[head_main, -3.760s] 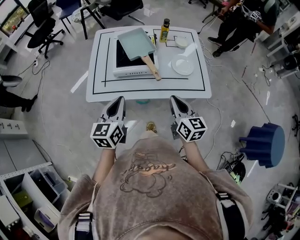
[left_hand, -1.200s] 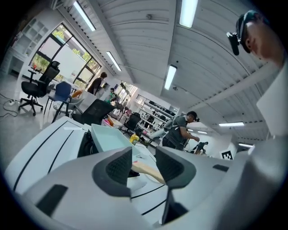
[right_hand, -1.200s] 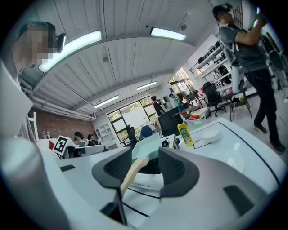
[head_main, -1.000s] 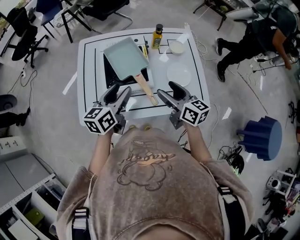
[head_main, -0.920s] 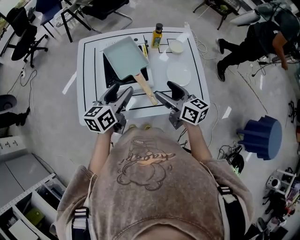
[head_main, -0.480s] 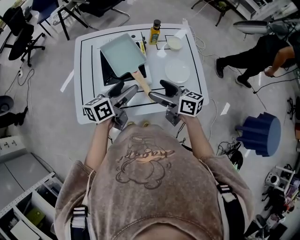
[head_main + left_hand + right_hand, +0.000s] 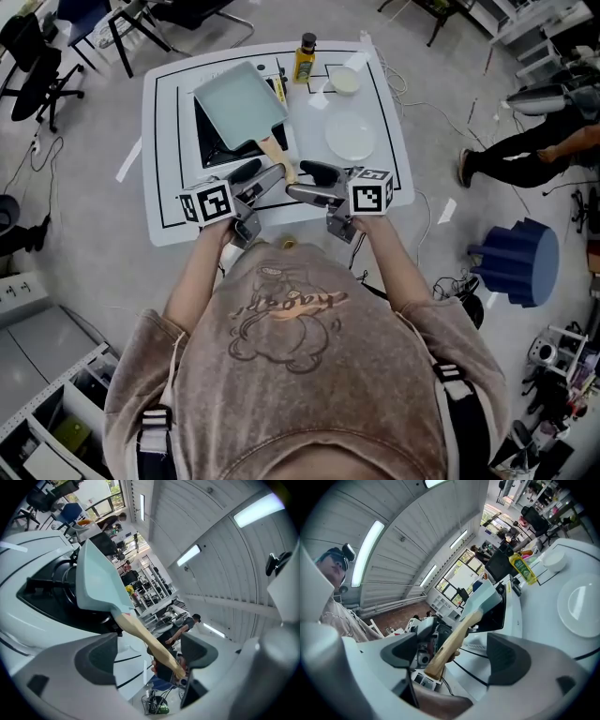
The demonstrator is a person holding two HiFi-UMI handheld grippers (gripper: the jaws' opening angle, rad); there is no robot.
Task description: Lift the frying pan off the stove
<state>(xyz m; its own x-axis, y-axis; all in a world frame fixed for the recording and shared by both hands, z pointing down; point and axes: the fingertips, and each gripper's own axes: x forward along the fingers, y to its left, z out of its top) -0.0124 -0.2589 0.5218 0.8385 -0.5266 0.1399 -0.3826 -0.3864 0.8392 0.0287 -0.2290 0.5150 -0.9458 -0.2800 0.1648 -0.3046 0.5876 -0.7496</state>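
- Frying pan (image 7: 236, 101) sits flat on the stove (image 7: 207, 133), at the far-left part of the worktop (image 7: 165, 201). Not lifted yet.
- Its wooden handle (image 7: 278, 157) points toward the person, with the free end out past the stove's front edge.
- Left gripper (image 7: 258, 174): released. In the left gripper view the jaws stand apart with the handle (image 7: 145, 639) running between them. Its tip is near the right-hand jaw, and I see no clamping.
- Right gripper (image 7: 298, 183): also released. In the right gripper view the handle end (image 7: 450, 639) lies between the spread jaws, closer to the left-hand one, and neither pad is pressed on it.
- Both grippers meet at the handle end from opposite sides.
- My read is that the approach is done and grasp and lift are both left to do.
- Plate (image 7: 350, 137), small bowl (image 7: 344, 81) and bottle (image 7: 303, 58) are to the right of the stove, clear of the handle.
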